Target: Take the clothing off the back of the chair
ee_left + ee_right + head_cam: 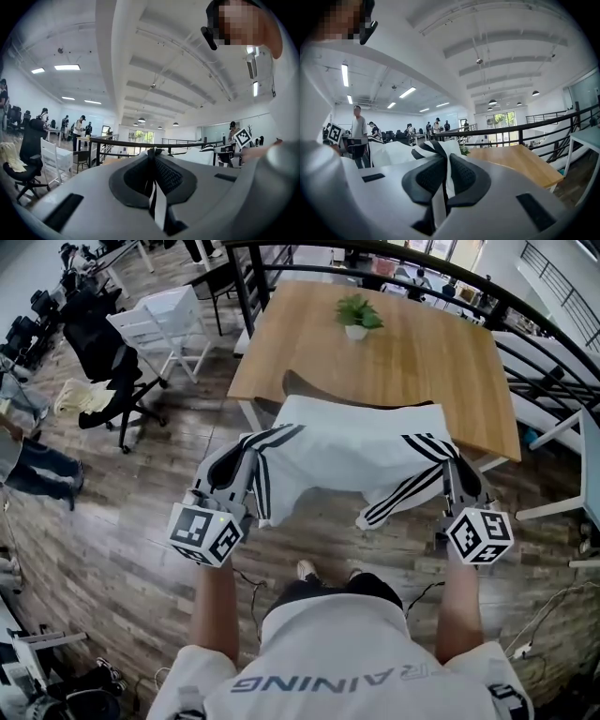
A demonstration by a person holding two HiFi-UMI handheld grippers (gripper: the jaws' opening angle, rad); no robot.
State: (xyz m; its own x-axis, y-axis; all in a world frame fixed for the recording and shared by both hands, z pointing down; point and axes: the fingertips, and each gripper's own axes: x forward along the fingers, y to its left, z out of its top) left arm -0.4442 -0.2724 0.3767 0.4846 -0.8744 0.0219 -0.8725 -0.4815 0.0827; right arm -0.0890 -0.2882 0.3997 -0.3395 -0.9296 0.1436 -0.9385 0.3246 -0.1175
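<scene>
Straight ahead at 12 o'clock, holding up one white top [352, 451] with black stripes, spread wide between two grippers, above the wood floor [122, 521] and just short of the wooden table [422, 362]. Got the left gripper [249, 454] clamped tight on the striped edge at the cloth's 9 o'clock, and the right gripper [457, 470] pinched on the striped edge at 3 o'clock. Can see fabric squashed between the pads in both gripper views, jaws pressed together on it.

Right behind the top: that table, only one, standing in the way at 12, with one small potted plant [357, 315] near its far edge. Further out, one black railing [422, 266] curving round from 12 to 2.

Over at 10 o'clock, two chairs: one black office chair [98, 348] with a pale cloth [80, 397] draped on it, and one white chair [169, 320] just beside it. Off at 3 o'clock, one corner of a white table [562, 432].
</scene>
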